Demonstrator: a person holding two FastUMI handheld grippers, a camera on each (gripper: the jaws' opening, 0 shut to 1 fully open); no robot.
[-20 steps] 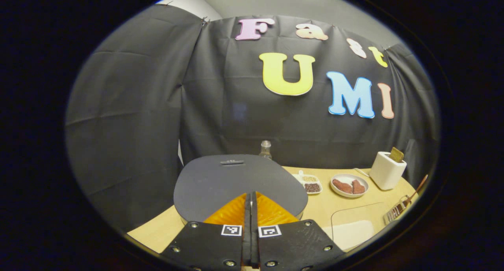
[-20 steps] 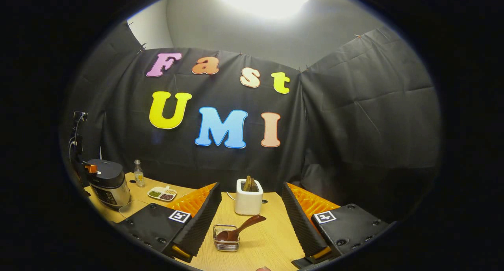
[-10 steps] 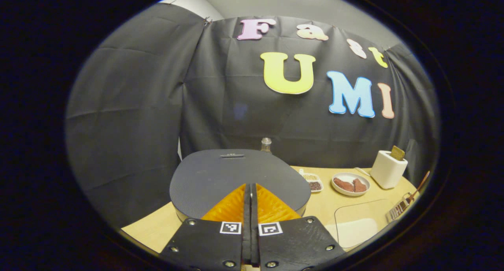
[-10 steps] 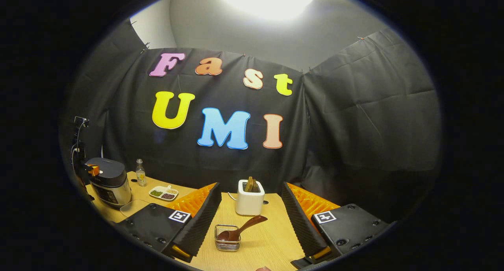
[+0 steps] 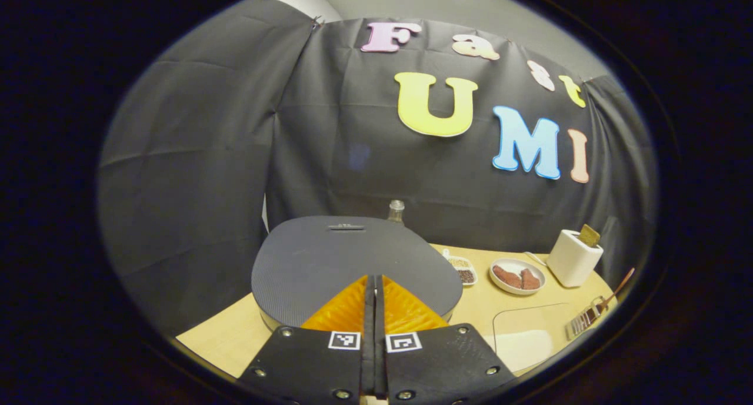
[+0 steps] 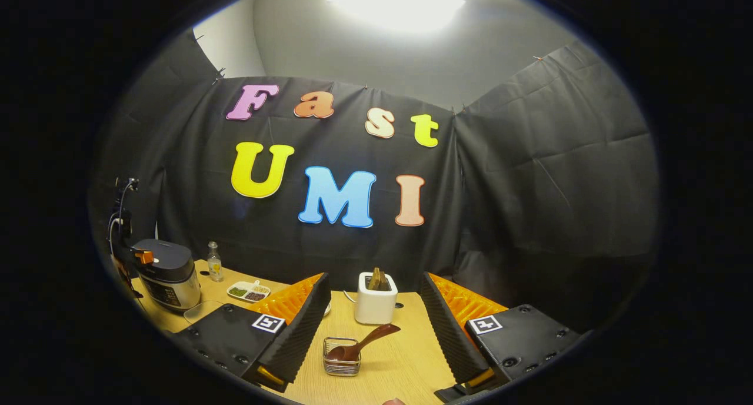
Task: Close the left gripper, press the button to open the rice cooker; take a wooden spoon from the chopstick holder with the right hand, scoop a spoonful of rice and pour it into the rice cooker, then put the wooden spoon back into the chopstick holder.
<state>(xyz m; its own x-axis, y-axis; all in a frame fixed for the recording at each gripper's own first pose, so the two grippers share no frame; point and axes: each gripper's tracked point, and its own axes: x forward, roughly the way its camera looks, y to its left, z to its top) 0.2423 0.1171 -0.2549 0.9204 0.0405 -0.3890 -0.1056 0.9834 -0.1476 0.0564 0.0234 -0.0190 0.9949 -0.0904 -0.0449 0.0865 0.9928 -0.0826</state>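
Left gripper (image 5: 374, 287) creeps lower over the cooker (image 5: 353, 264), fingers together, lid not yet open. Right gripper (image 6: 372, 328) gapes wide, empty, the spoon (image 6: 360, 346) in its holder (image 6: 341, 358) at the table's near edge.

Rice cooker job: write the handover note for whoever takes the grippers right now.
Left gripper: shut, empty, fingertips at the front edge of the rice cooker lid. Lid is down; whether the button has been pressed cannot be told.
Right gripper: open, empty, above the table, aimed at the wire chopstick holder.
Wooden spoon lies in the holder, handle leaning up to the right.
The rice to scoop cannot be made out for certain.
Done: left gripper shut and at the cooker.
Left: open the lid, take the spoon, scoop rice, pour it into the cooker, put the spoon back.
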